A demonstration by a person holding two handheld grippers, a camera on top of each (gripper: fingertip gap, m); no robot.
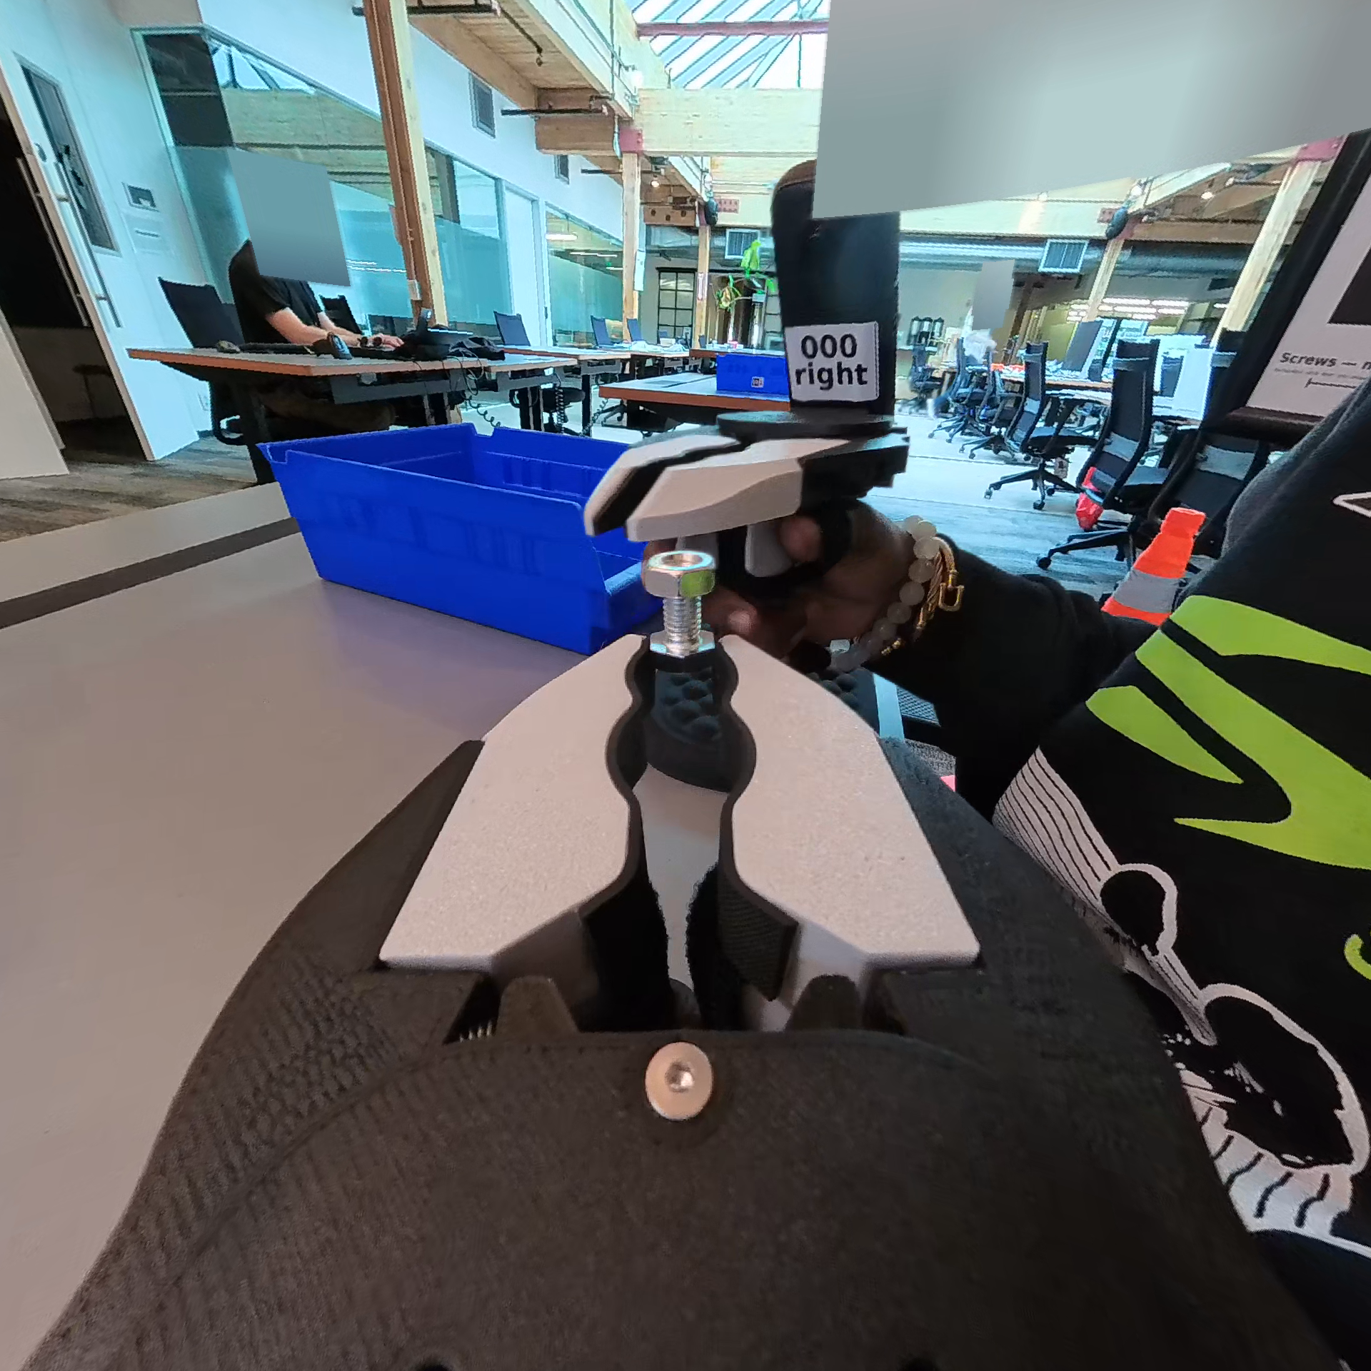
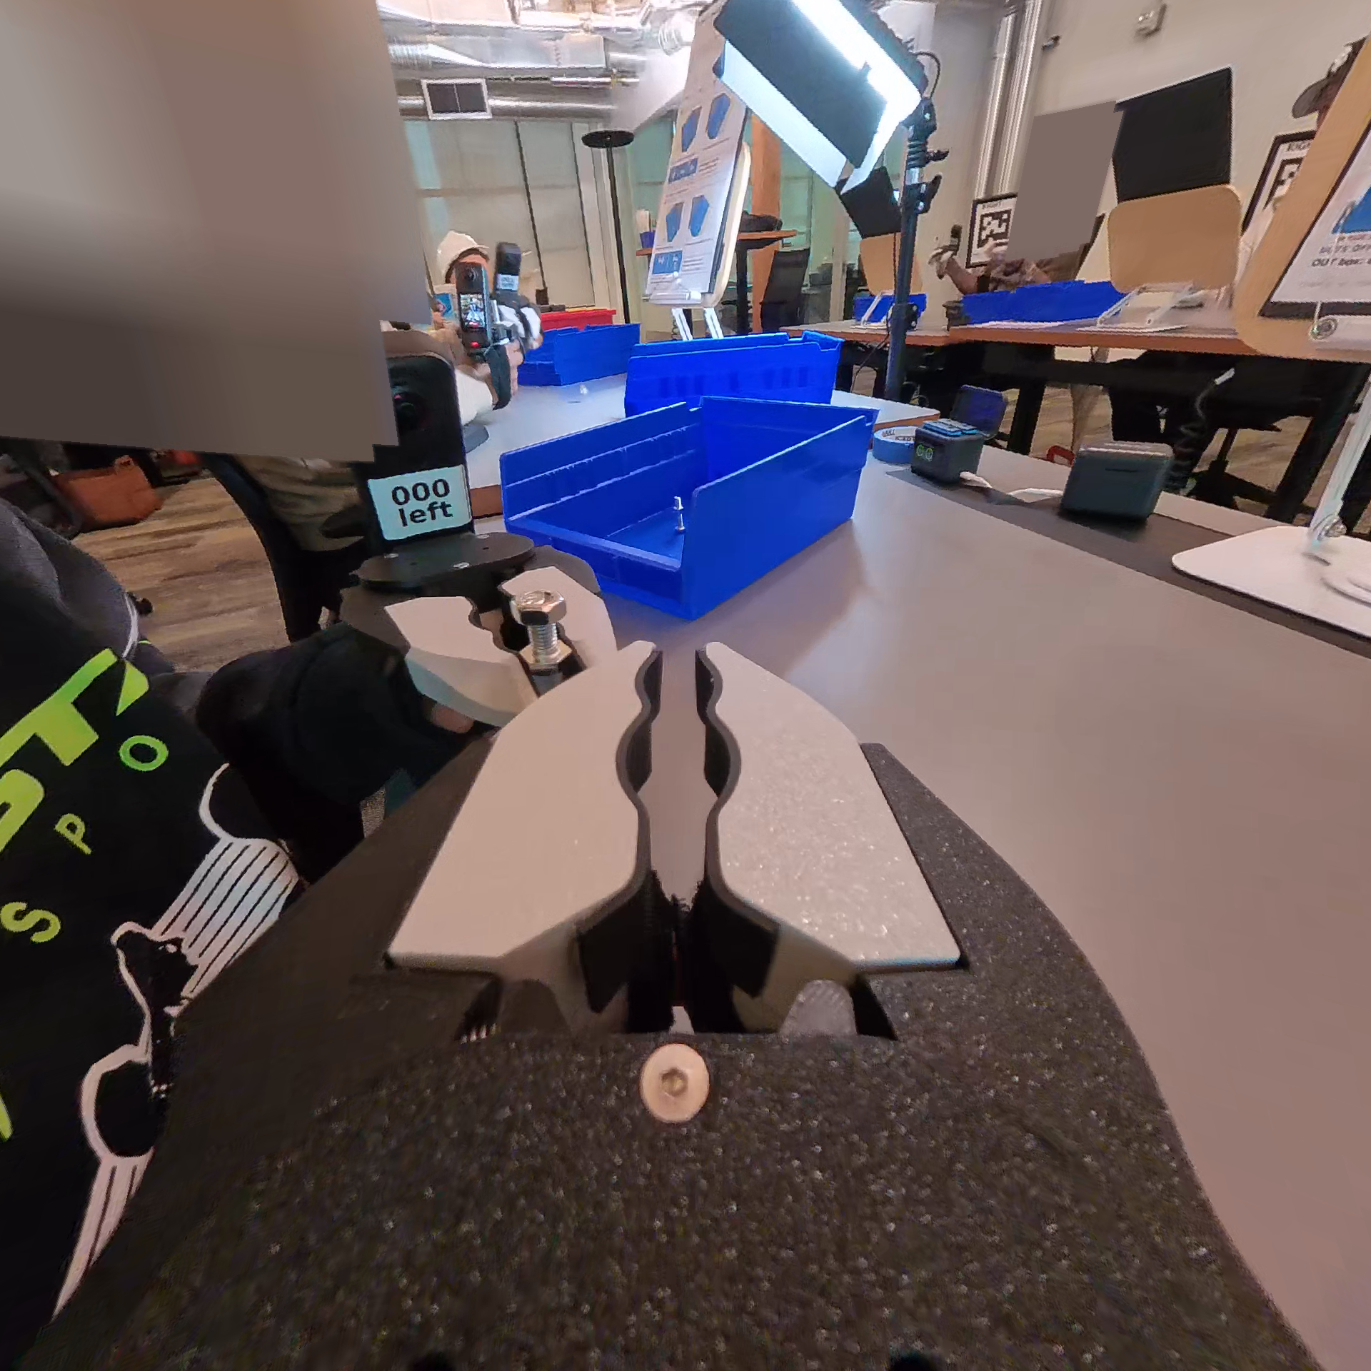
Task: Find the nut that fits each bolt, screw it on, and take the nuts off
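Observation:
My left gripper (image 1: 679, 656) is shut on the head of a silver bolt (image 1: 679, 619) and holds it upright above the grey table (image 1: 222, 742). A silver hex nut (image 1: 679, 577) sits on the top end of the thread. My right gripper (image 1: 630, 512) hovers just above that nut without touching it. In the right wrist view my right gripper (image 2: 676, 656) has its fingers a narrow slit apart with nothing between them. The left gripper (image 2: 545, 656) with the bolt (image 2: 543, 639) and nut (image 2: 539, 607) is to its left.
A blue bin (image 2: 742, 534) stands on the table ahead; a small bolt with a nut (image 2: 677, 513) stands inside it. A second blue bin (image 2: 734, 371) is behind it. Grey cases (image 2: 1116, 478), a tape roll (image 2: 890, 444) and a white stand base (image 2: 1276, 571) are at the right. The grippers are tip to tip, or close to it.

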